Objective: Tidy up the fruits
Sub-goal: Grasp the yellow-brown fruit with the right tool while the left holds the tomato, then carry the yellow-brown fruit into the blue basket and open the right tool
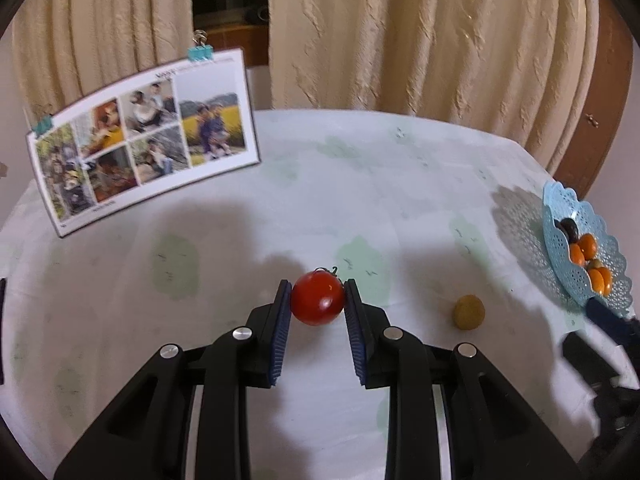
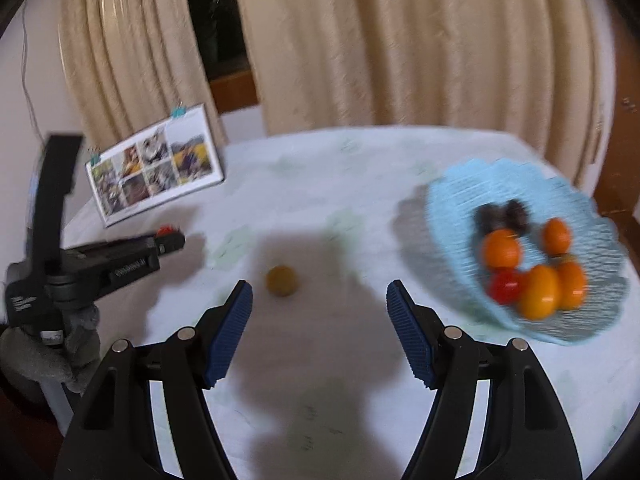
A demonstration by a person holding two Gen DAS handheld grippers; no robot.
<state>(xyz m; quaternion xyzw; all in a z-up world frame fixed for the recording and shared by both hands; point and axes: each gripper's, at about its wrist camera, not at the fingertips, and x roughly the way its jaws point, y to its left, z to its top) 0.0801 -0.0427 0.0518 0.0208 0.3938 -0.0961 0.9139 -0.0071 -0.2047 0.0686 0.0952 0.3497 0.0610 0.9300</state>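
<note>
The left gripper (image 1: 317,294) has its jaws clamped on a red tomato (image 1: 318,298), one blue pad (image 1: 283,312) touching each flank and the fruit seated at the very tips, with its stem end toward 12 o'clock. Whether the tomato rests on the bench (image 1: 360,184) or is just clear of it cannot be told. The step in hand is judged to be carrying this fruit to the blue basket (image 1: 560,204), which stands at 3 o'clock in the left wrist view, well apart from the jaws. To do it well, grip force should be kept just sufficient, since a tomato skin is likely to bruise or split; the tip-only hold suggests a level, unhurried transfer to prevent the round fruit from rolling out. A small brown fruit (image 1: 469,312) lies on the bench between the tomato and the basket, at 3 o'clock from the jaws, and should be cleared. The right gripper (image 2: 319,296) has its jaws wide apart and empty; in its blurred view the brown fruit (image 2: 282,280) lies at 11 o'clock, just beyond the left pad, untouched. The basket (image 2: 448,192) sits at 2 o'clock and already holds orange, dark and red fruits.
</note>
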